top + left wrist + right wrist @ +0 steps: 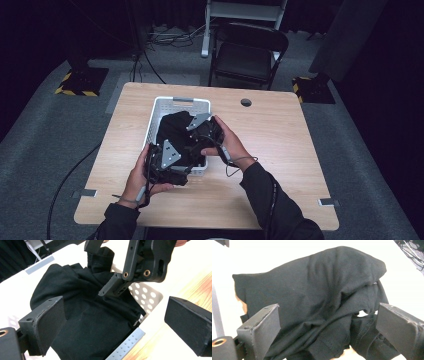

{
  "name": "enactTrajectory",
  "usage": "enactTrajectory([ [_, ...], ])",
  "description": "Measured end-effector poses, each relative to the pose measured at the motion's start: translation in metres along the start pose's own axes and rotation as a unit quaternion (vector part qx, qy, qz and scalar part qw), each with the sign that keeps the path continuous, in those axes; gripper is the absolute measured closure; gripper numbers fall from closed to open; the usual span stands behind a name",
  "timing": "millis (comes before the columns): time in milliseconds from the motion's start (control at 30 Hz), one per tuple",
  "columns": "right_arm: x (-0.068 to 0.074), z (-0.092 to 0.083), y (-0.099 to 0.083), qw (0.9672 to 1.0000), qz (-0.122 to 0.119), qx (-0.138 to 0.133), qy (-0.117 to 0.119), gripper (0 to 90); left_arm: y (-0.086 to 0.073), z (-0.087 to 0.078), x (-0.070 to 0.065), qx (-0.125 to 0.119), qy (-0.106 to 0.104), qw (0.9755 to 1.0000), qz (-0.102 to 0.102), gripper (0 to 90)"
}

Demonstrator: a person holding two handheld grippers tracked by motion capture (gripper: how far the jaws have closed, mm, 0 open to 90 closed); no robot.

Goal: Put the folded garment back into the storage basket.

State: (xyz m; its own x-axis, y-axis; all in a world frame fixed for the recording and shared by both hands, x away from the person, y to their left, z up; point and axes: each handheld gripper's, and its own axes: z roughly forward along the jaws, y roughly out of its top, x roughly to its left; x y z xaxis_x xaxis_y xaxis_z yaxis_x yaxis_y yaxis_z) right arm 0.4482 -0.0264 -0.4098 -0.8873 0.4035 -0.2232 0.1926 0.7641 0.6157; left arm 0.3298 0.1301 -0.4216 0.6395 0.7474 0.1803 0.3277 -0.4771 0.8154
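Dark studio floor, grey carpet, a black folding chair (248, 54) behind a pale wooden table (280, 150). On the table's left-centre sits a white perforated plastic basket (159, 109) with its long axis running away from the person. A crumpled black cotton garment (173, 131) fills the basket and heaps over its near rim.

Left gripper (159, 162) sits at the basket's near-left corner, held in the left hand (137, 181). In the left gripper view its jaws stand wide apart with nothing between the pads; the garment (87, 322) lies straight ahead and below, mounded between them, with the basket's perforated wall (146, 293) to the right.

Right gripper (202, 131), in the right hand (231, 145), hangs over the basket's near-right part, directly above the cloth. Its jaws are also spread wide and hold nothing; in the right gripper view the garment (312, 305) rises as a hump ahead, its folded hem edge dropping low between the pads.

Judgement: both grippers are close, the right one nearer the cloth's centre. The fabric lies forward and down from each pair of jaws, so the coming move is likely a short descent to pinch a fold, the left at the near edge.
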Motion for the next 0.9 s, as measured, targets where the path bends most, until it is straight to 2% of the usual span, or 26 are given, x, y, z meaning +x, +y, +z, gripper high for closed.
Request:
enactTrajectory([
  [100,0.002,-0.003,-0.001,1.0000,-0.003,-0.006,0.004,6.2,0.000,0.000,-0.002,-0.001,0.001,1.0000,-0.004,3.3],
  [300,0.006,-0.011,-0.003,0.9999,-0.014,-0.010,0.003,6.2,0.001,0.001,-0.007,-0.003,0.003,1.0000,0.006,2.9],
  [700,0.008,-0.026,-0.015,0.9997,-0.018,-0.019,-0.005,6.2,0.004,0.003,-0.018,-0.019,0.009,0.9998,0.006,2.6],
  [800,0.009,-0.033,-0.019,0.9995,-0.019,-0.024,-0.006,6.2,0.004,0.004,-0.022,-0.022,0.003,0.9998,0.002,2.6],
  [900,0.010,-0.039,-0.023,0.9992,-0.027,-0.023,-0.017,6.2,0.005,0.006,-0.028,-0.022,-0.004,0.9997,0.010,2.4],
])
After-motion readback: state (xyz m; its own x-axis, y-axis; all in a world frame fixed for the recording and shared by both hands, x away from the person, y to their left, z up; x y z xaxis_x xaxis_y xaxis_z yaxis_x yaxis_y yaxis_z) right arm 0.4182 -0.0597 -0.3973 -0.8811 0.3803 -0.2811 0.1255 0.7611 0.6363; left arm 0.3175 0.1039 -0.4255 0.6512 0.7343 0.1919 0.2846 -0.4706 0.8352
